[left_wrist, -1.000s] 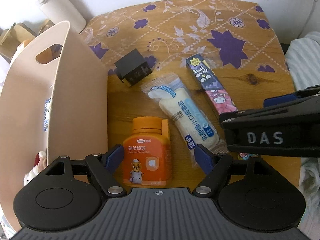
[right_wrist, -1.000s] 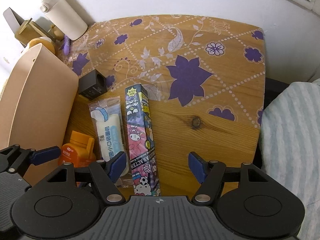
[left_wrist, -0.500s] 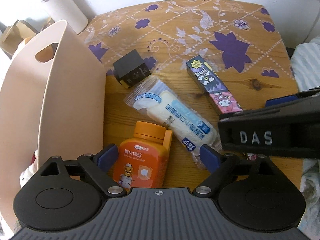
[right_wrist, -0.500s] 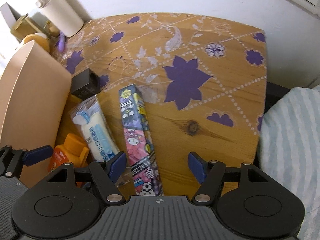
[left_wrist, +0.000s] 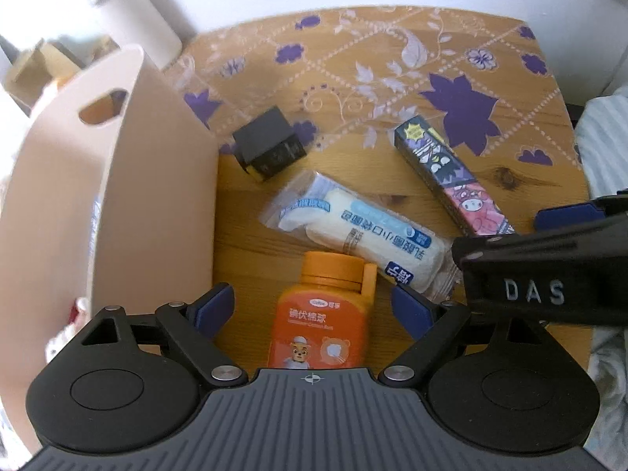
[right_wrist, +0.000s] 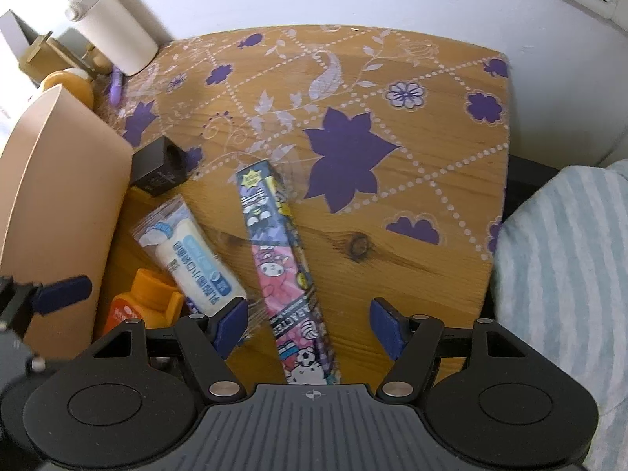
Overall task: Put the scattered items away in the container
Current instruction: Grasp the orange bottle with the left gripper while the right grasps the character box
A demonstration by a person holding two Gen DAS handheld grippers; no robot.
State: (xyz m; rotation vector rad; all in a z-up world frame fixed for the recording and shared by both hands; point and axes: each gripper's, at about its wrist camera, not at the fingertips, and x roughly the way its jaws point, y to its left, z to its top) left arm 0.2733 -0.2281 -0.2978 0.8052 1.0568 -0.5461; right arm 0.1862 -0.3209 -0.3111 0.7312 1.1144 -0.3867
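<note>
Both claws gape wide with nothing between their blue pads: the left gripper [left_wrist: 314, 308] hangs over the orange bottle [left_wrist: 322, 314], a glossy rounded plastic flask with a cartoon bear on its label, and the right gripper [right_wrist: 310, 324] straddles the long carton [right_wrist: 284, 271], a slim printed cardboard box lying on the wooden table [right_wrist: 412, 259]. Beside the bottle lies a soft white roll in a crinkled clear wrapper [left_wrist: 353, 235], one end touching the bottle's cap. A small matte black box [left_wrist: 269, 149] sits just beside the container [left_wrist: 157, 204], a smooth beige plastic caddy with a cut-out handle slot, standing at the table's left edge. Its inside is mostly hidden; only a scrap of something white and red shows at its near end. The bottle's base and the carton's near end are cut off by the gripper bodies. A cream cylinder [right_wrist: 114, 35] stands at the far corner, blurred in the left view.
</note>
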